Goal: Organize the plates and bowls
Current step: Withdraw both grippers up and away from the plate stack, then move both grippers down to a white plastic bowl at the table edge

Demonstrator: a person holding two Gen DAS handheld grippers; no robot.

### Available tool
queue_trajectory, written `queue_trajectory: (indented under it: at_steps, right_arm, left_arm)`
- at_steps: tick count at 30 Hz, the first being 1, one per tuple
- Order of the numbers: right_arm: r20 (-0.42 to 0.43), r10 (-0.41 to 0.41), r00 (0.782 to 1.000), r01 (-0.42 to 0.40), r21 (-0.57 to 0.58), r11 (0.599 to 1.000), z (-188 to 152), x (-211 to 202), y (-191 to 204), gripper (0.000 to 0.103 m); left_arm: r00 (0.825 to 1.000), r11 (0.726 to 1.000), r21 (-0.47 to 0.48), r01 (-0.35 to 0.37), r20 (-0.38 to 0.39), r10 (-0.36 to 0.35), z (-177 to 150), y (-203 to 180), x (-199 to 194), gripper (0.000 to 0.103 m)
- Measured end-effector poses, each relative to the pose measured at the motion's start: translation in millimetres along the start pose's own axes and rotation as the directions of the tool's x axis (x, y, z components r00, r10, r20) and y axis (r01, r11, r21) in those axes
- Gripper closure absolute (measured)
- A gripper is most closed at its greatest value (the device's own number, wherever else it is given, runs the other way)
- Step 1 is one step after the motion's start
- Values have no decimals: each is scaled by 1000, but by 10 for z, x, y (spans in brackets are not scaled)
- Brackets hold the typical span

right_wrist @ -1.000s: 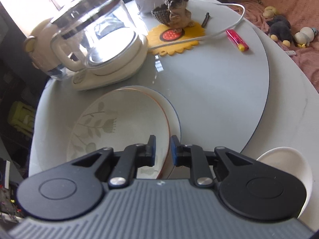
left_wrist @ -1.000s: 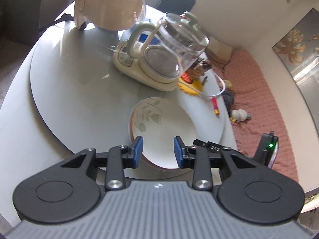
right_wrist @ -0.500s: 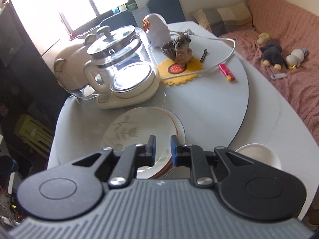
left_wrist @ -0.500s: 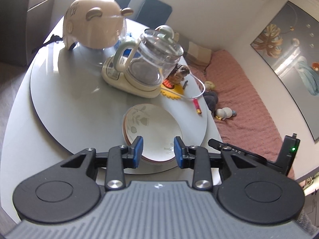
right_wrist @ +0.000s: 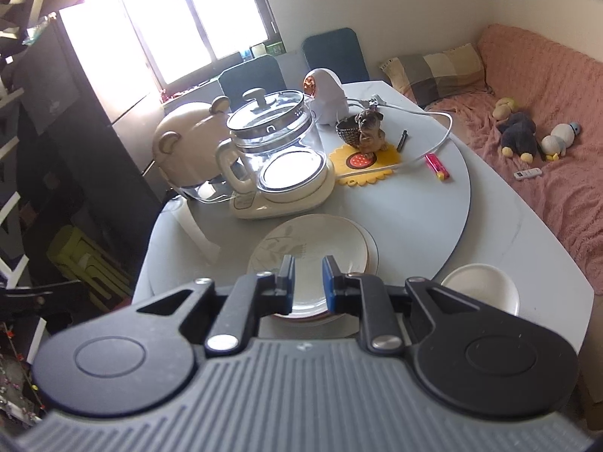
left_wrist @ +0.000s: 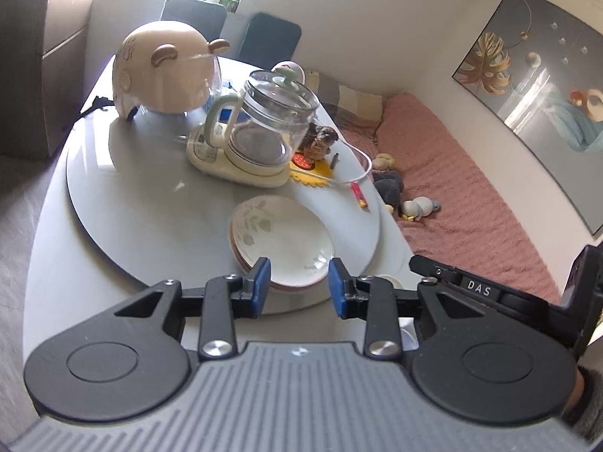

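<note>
A stack of plates (left_wrist: 279,233) with a leaf pattern on the top one sits at the near edge of the round grey turntable (left_wrist: 150,207). In the right wrist view the plate stack (right_wrist: 312,241) lies just beyond the fingers. A plain white bowl (right_wrist: 480,288) stands on the table to its right, off the turntable. My left gripper (left_wrist: 299,284) hangs above and short of the plates, open, with nothing between its blue pads. My right gripper (right_wrist: 308,282) hovers over the near rim of the stack, jaws only narrowly apart and empty.
A glass kettle (right_wrist: 275,150) on its cream base stands behind the plates, with a beige bear-eared helmet (left_wrist: 162,75) further back. A dog figurine (right_wrist: 367,132) on a yellow mat, a red lighter (right_wrist: 437,165) and a white cable lie at the right. A pink sofa (right_wrist: 546,75) with plush toys flanks the table.
Both grippers have risen and drawn back from the plates, which now look smaller and further off. The white bowl has come more fully into the right wrist view. Neither jaw gap changed.
</note>
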State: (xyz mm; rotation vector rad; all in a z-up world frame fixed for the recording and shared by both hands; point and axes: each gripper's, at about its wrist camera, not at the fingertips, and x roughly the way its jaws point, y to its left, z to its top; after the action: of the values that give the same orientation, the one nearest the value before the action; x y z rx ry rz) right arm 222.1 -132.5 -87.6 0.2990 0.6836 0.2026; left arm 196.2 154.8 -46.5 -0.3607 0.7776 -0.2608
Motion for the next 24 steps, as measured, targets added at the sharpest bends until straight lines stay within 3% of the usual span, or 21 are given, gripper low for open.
queue_trajectory:
  at_steps: [11,24]
  right_arm:
    - [-15,27,1000,-28,-23,999,-331,-277,123,83]
    - [-117,41,992,-46,-40,998,-754,-157,283,83]
  left_arm:
    - [999,998,52,-38,-17,39,-356,-222,-62,66]
    - [985,987,-26,-157,-75,154,-667,255,-166,66]
